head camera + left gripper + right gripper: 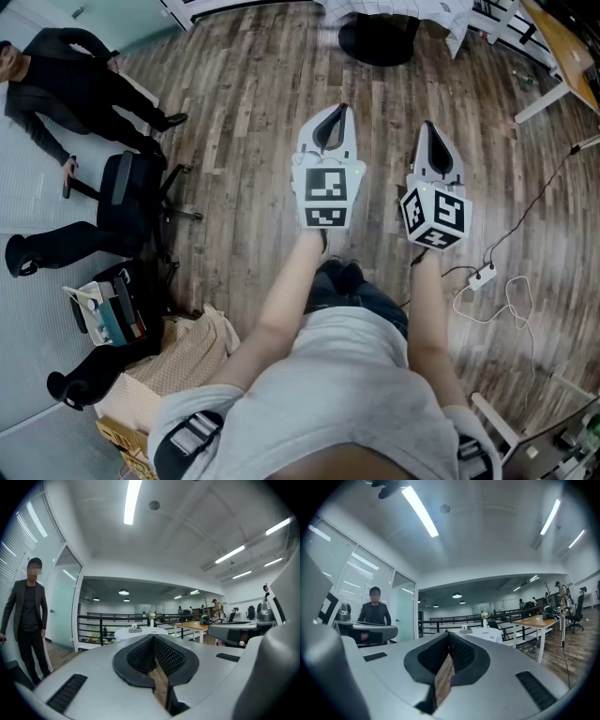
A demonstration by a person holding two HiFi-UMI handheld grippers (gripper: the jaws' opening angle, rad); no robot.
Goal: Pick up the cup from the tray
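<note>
No cup and no tray show in any view. In the head view both grippers are held out side by side over a wooden floor (244, 103). My left gripper (330, 114) is shut with nothing between its jaws, and so is my right gripper (432, 131). In the left gripper view the left gripper (153, 637) points level across an office, its tips touching. The right gripper (449, 633) looks the same in its own view, shut and empty. A round white-clothed table (140, 631) (485, 633) with small items on it stands far ahead of both.
A person in dark clothes (84, 84) (28, 620) stands at my left beside an office chair (131, 192). Bags and a box (122, 323) sit on the floor nearby. A power strip with white cable (483, 277) lies at right. A black railing (108, 625) and wooden desks (543, 620) stand beyond.
</note>
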